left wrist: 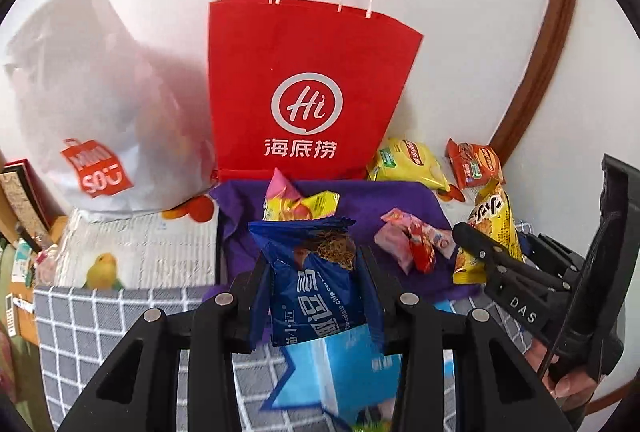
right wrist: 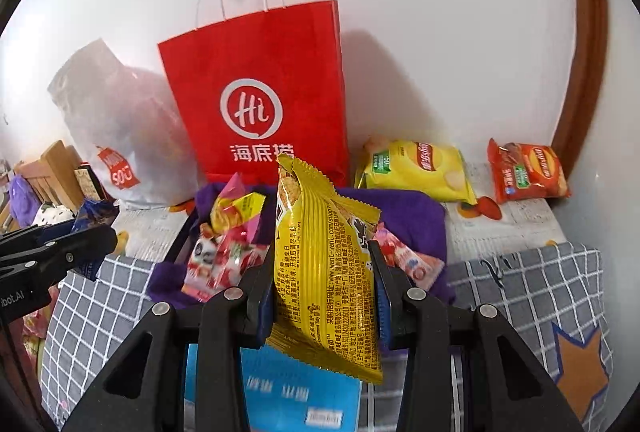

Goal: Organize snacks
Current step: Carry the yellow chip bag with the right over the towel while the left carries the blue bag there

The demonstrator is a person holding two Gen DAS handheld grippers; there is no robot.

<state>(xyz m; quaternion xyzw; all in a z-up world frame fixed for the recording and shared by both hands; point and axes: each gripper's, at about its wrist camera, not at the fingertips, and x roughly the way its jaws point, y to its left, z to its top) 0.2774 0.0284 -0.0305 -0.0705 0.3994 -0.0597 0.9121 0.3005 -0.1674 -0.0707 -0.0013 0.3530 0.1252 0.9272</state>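
White wall stands behind everything, and a curved brown wooden frame (left wrist: pixel 548 44) runs along it on the right side. Against this wall a red paper bag (left wrist: pixel 304 80) with white handles stands upright at the back edge of the surface, and just beside it on the left leans a white plastic bag (left wrist: pixel 100 120) with an orange label. The surface itself is covered by a grey checked cloth (left wrist: pixel 92 316) at the front and a printed sheet with fruit pictures (left wrist: pixel 160 244) further back.

In front of the red bag lies a purple cloth (left wrist: pixel 360 200), and on it are small pink and red candy packets (left wrist: pixel 412 244) and a yellow and pink packet (left wrist: pixel 300 202). At the back right corner, near the wall, a yellow chips bag (right wrist: pixel 416 168) and an orange chips bag (right wrist: pixel 524 172) lie next to each other, not touching.

The left gripper (left wrist: pixel 316 272) is clamped on a blue cookie packet (left wrist: pixel 316 276), which stands upright between its fingers, above the front part of the surface. The right gripper (right wrist: pixel 324 272) is clamped on a yellow snack packet (right wrist: pixel 324 264), also upright, its top edge reaching in front of the red bag. Under both grippers a light blue flat package (right wrist: pixel 296 388) is partly visible on the checked cloth
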